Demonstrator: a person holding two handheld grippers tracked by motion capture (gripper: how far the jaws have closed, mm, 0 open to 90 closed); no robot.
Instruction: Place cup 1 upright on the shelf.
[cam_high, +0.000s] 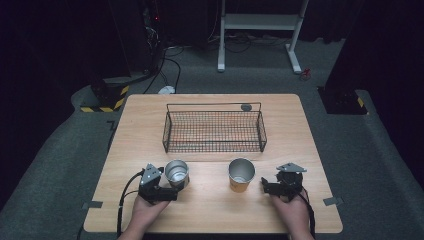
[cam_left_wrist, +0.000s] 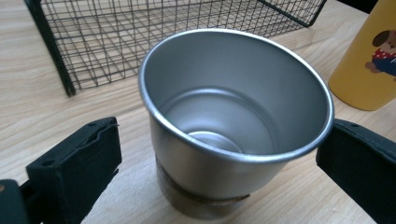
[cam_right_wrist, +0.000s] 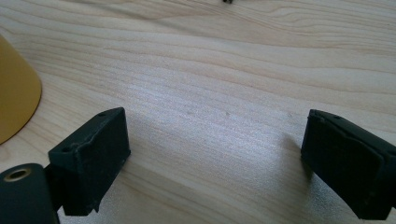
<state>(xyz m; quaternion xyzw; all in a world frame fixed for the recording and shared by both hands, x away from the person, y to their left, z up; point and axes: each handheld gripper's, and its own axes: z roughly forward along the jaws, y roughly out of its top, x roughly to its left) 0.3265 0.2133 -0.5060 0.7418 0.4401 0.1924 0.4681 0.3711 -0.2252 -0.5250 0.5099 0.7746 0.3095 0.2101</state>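
Wooden table (cam_high: 210, 200): steel cup (cam_left_wrist: 233, 121) upright (mouth up) between spread left gripper (cam_left_wrist: 219, 163).

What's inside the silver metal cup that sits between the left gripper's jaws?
Nothing: the silver metal cup looks empty, its bare shiny bottom showing in the left gripper view. The near inner wall is hidden behind the rim.

Each bare hand grips a matte black two-jaw gripper. The left gripper (cam_high: 172, 189) carries a grey three-cornered plate on top, and a black cable loops from it toward the table's near edge. The right gripper (cam_high: 264, 186) bears a similar grey plate. Its blocky black jaws show small screw holes, with a brass-coloured eyelet beside one.
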